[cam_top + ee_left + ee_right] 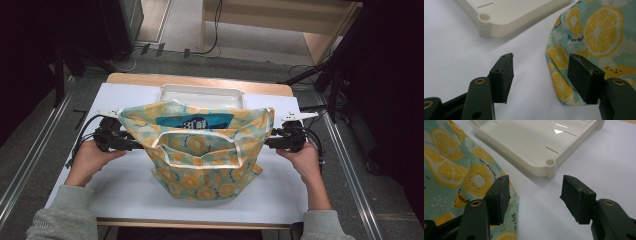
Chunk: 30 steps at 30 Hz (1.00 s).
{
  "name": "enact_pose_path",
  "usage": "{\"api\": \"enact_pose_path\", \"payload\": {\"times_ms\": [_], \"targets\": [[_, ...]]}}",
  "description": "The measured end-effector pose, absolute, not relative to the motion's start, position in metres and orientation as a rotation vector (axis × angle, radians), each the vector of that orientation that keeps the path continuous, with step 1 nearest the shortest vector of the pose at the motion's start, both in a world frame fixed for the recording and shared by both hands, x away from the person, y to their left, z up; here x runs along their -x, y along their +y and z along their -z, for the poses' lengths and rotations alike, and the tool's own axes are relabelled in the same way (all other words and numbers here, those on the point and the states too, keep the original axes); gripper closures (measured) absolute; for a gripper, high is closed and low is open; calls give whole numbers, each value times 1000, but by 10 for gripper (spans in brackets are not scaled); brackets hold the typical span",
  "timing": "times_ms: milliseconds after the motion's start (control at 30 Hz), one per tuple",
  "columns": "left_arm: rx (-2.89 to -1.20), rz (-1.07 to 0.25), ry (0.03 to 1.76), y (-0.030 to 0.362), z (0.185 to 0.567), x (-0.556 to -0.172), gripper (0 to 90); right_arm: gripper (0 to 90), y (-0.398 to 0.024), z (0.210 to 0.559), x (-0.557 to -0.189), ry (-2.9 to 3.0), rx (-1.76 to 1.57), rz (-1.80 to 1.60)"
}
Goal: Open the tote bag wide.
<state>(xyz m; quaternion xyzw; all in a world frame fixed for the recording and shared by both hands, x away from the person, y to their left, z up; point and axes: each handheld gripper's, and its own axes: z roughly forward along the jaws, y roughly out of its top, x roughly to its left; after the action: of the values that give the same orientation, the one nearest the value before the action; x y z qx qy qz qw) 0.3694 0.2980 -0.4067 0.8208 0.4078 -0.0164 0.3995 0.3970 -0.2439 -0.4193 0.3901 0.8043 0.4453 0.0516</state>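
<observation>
A teal fabric bag (200, 160) printed with yellow lemon slices stands on the white table, its mouth gaping and a blue packet (195, 121) showing inside. My left gripper (137, 145) sits at the bag's left side, my right gripper (270, 142) at its right side. In the left gripper view the jaws (541, 58) stand open over bare table, with the bag's edge (599, 27) just by the right-hand jaw. In the right gripper view the jaws (535, 180) are open too, and the bag (449, 170) lies beside and behind the left-hand jaw. Neither pair pinches the cloth.
A shallow white plastic tray (200, 95) lies right behind the bag, close to the table's far edge (506, 12) (529, 137). White table surface (125, 190) stretches in front of the bag. Cables trail from both grippers.
</observation>
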Motion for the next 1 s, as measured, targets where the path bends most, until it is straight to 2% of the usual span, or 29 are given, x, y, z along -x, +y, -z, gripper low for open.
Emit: {"api": "enact_pose_path", "payload": {"times_ms": [133,1000], "targets": [[-2088,47,1034,296,407,-370,351,403,-244,419,-397,2455,-1190,-1349],[-2103,43,1037,296,403,-365,346,365,-237,420,-400,2480,-1166,-1334]]}}
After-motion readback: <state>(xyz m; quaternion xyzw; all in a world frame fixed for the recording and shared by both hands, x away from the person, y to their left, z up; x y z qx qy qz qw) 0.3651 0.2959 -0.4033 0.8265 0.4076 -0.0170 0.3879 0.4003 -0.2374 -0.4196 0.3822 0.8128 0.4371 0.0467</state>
